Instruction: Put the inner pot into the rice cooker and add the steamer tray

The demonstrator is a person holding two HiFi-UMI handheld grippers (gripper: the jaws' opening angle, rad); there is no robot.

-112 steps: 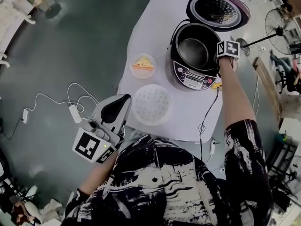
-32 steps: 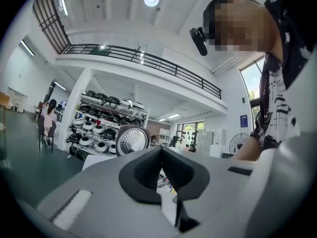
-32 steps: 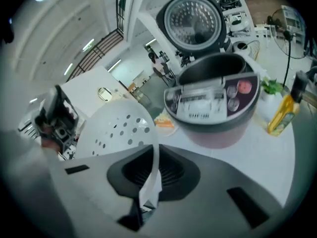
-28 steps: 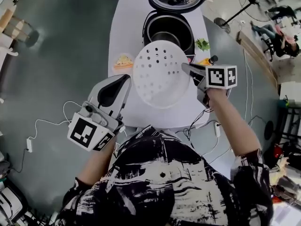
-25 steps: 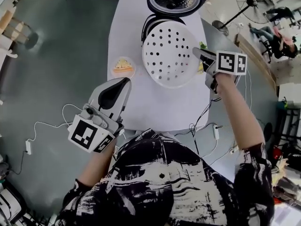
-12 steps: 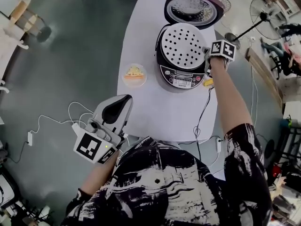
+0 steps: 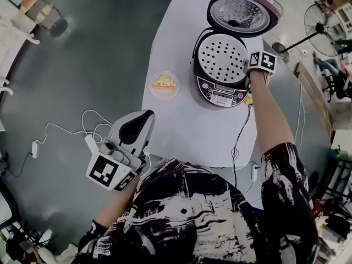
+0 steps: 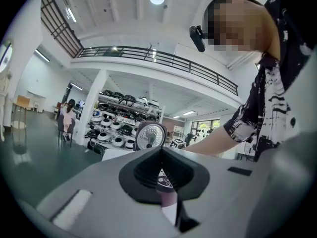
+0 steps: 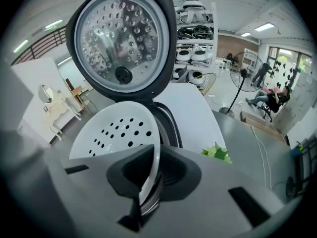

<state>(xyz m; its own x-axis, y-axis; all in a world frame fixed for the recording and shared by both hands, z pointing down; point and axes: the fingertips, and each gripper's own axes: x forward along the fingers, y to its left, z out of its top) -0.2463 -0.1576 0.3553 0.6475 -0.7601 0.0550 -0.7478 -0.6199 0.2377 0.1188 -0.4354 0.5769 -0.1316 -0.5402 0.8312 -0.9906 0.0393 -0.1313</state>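
**Tray over the cooker's mouth, release left to do**

Your right gripper is clamped on the near rim of the steamer tray. The tray covers the opening of the rice cooker under its raised lid. The inner pot is hidden beneath, presumably already in. You have yet to seat the tray level and let go. Your left gripper is closed and empty, well back from the table.

Probably an appliance showroom: shelves stacked with cookers, mezzanine railing.
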